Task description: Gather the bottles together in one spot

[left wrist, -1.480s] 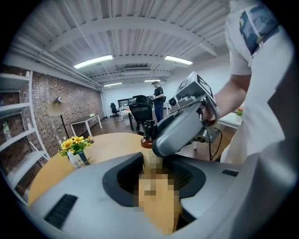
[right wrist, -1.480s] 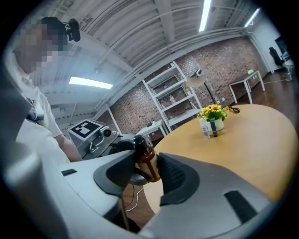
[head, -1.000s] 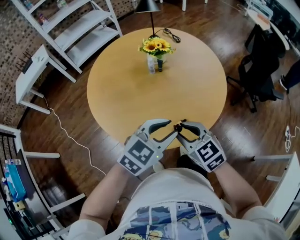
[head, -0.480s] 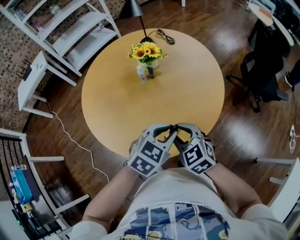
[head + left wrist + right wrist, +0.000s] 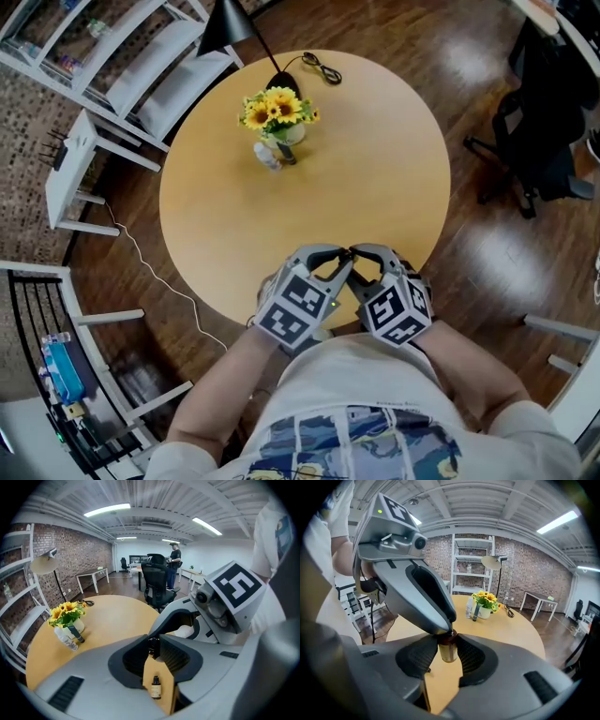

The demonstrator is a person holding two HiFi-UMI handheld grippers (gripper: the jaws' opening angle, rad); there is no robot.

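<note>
A small amber bottle [image 5: 449, 651] with a dark cap hangs over the near edge of the round wooden table [image 5: 375, 159]. My right gripper [image 5: 448, 654] is shut on its body. My left gripper [image 5: 151, 645] has just been closing and now pinches the bottle's dark cap [image 5: 151, 644]. In the head view the left gripper [image 5: 343, 259] and right gripper [image 5: 357, 257] meet tip to tip and hide the bottle. Far across the table a clear bottle [image 5: 266, 155] and a dark bottle [image 5: 284, 154] stand by the sunflower pot [image 5: 289, 132].
A black lamp [image 5: 230, 23] and its cable [image 5: 321, 66] sit at the table's far edge. White shelving [image 5: 122, 66] and a small white stand [image 5: 70, 169] are to the left. An office chair [image 5: 544, 141] is at the right. A person [image 5: 174, 566] stands far off.
Both grippers have drawn back toward my body, to the table's near edge. The left gripper's jaws, wide apart a second ago, have narrowed at the tips of the right gripper.
</note>
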